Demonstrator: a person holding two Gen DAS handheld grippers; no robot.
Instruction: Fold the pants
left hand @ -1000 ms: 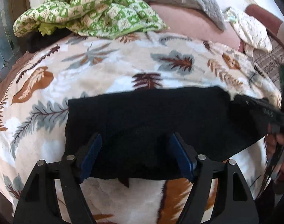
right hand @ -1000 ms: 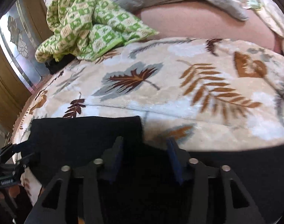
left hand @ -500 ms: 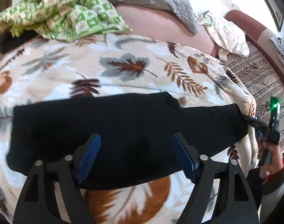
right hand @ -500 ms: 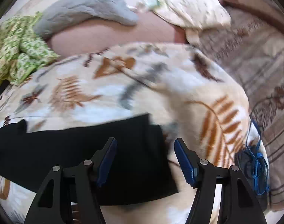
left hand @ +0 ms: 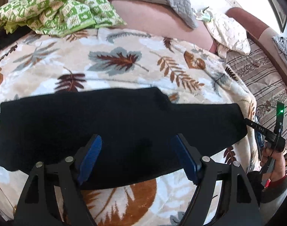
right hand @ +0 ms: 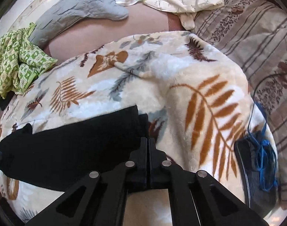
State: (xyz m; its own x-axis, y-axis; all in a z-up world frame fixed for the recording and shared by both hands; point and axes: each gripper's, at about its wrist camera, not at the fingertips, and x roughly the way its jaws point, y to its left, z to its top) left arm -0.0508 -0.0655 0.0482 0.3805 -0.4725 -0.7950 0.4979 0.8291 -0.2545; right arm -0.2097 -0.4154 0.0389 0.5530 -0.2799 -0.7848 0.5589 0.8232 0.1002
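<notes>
Black pants (left hand: 115, 128) lie flat across the leaf-print blanket (left hand: 124, 62) on the bed, long side running left to right. Left gripper (left hand: 137, 158) hangs over their near edge, jaws wide apart, pads off the cloth. Right gripper (right hand: 147, 141) has just snapped closed at the pants' right end; whether cloth is pinched, cannot tell. No containers visible.

The pants (left hand: 113, 124) are matt black cloth, smooth. The blanket (left hand: 124, 60) is plush, fuzzy fleece. The left tool (left hand: 136, 150) is matt black plastic with blue rubbery pads (left hand: 90, 156) and shiny metal pins (left hand: 69, 158). The far grey pillow (right hand: 81, 9) looks quilted.
</notes>
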